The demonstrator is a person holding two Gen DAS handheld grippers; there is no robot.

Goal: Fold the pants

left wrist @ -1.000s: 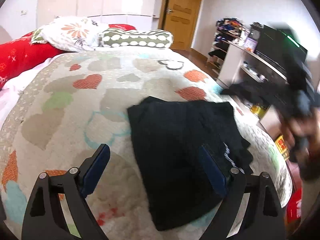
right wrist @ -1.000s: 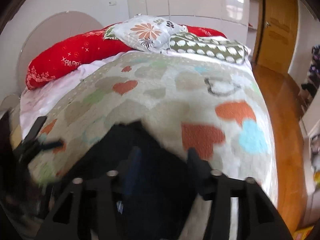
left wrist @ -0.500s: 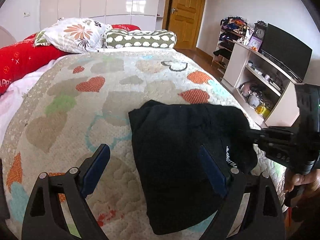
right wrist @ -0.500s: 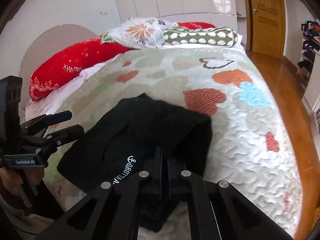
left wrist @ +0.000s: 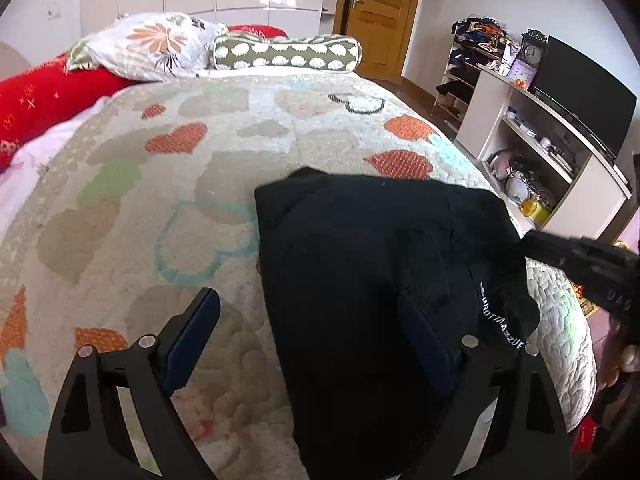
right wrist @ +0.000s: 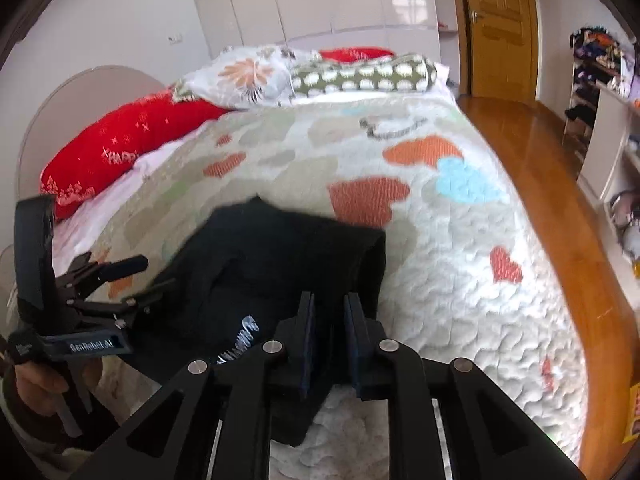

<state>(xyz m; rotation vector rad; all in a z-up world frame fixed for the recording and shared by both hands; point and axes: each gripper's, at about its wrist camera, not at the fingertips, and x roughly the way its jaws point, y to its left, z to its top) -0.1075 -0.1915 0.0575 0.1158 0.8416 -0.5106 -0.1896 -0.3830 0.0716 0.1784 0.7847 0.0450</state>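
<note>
The black pants (left wrist: 360,280) lie folded in a thick pile near the foot edge of the bed; they also show in the right wrist view (right wrist: 280,264), with white lettering on the near edge. My left gripper (left wrist: 310,324) is open, its right finger over the pants and its left finger over the quilt. My right gripper (right wrist: 330,320) has its jaws a narrow gap apart at the near edge of the pile; whether cloth sits between them is unclear. The right gripper also shows in the left wrist view (left wrist: 584,264), at the pile's right edge.
The heart-patterned quilt (left wrist: 168,184) covers the bed. Pillows (left wrist: 160,46) and a red bolster (right wrist: 120,152) lie at the head. A shelf unit with a TV (left wrist: 576,96) stands to the right. A wooden floor (right wrist: 560,168) runs beside the bed toward a door.
The right gripper came down to the pants' near edge and closed tight, and its jaws now stand a narrow gap apart. The left gripper stayed open over the pile.
</note>
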